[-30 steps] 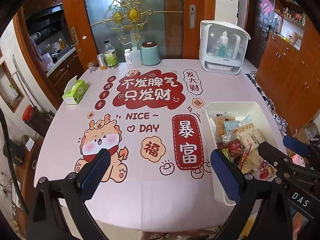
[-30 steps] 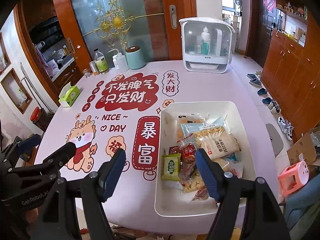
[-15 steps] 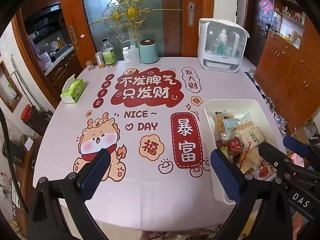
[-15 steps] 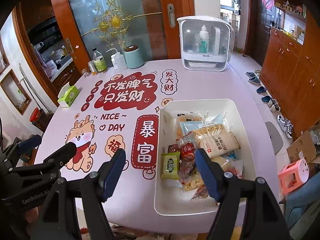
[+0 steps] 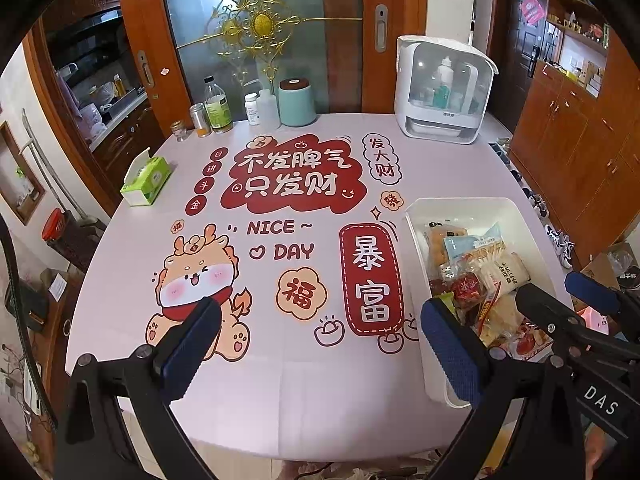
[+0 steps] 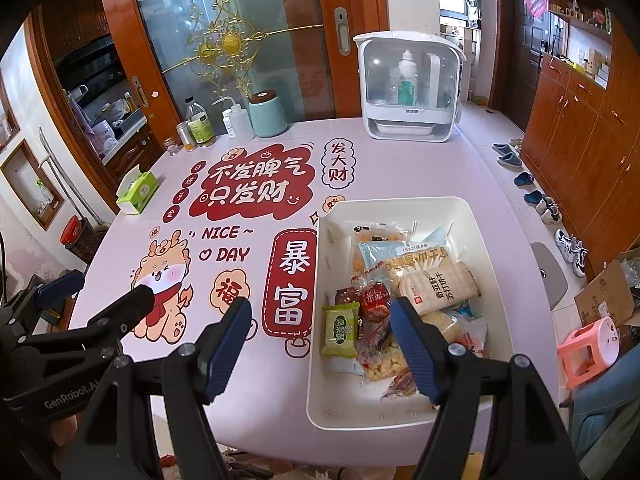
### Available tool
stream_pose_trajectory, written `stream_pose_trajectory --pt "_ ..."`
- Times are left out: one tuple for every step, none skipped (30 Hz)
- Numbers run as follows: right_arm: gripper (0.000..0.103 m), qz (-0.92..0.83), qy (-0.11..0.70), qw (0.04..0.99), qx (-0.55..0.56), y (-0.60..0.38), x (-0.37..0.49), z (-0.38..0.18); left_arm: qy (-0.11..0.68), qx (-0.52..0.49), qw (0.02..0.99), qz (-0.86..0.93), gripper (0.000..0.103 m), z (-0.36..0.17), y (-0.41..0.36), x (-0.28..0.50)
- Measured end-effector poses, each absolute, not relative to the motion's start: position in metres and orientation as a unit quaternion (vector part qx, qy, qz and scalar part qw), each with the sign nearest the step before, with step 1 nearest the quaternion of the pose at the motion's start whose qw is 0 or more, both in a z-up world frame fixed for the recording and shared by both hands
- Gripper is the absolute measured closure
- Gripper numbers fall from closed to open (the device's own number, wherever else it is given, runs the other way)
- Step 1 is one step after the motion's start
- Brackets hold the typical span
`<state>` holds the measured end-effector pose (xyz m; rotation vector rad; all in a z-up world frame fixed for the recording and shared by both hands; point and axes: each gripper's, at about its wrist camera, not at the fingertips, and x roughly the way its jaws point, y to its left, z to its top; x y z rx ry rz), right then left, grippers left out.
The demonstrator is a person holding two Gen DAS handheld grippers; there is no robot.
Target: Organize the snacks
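Observation:
A white rectangular bin (image 6: pixel 476 240) sits on the right side of the pink table (image 6: pixel 260 380) and holds several snack packets: a green one (image 6: pixel 340 330), a red one (image 6: pixel 374 300), a white cracker pack (image 6: pixel 438 290) and a pale blue pack (image 6: pixel 400 250). The bin also shows in the left wrist view (image 5: pixel 460 210). My right gripper (image 6: pixel 322 346) is open and empty, above the bin's near left corner. My left gripper (image 5: pixel 318 348) is open and empty above the table, left of the bin. The right gripper also shows in the left wrist view (image 5: pixel 568 300).
At the table's far edge stand a white cabinet with bottles (image 6: pixel 408 92), a mint canister (image 6: pixel 268 114) and several bottles (image 6: pixel 200 124). A green tissue box (image 6: pixel 138 194) lies at the left. A pink stool (image 6: pixel 592 346) and shoes (image 6: pixel 540 204) are on the floor to the right.
Both views have drifted slightly, so the table and bin sit a little higher in frame. Both grippers stay open and empty.

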<state>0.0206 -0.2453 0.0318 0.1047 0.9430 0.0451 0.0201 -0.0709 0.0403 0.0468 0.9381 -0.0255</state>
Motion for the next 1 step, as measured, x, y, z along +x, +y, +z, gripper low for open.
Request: stream_pose_trajectory --pt "0.030 0.022 0.454 0.889 0.051 -0.2452 0.0207 0.0316 0.452 0.023 0.892 -0.013 0.003 0.0403 -0.0707 0.0201"
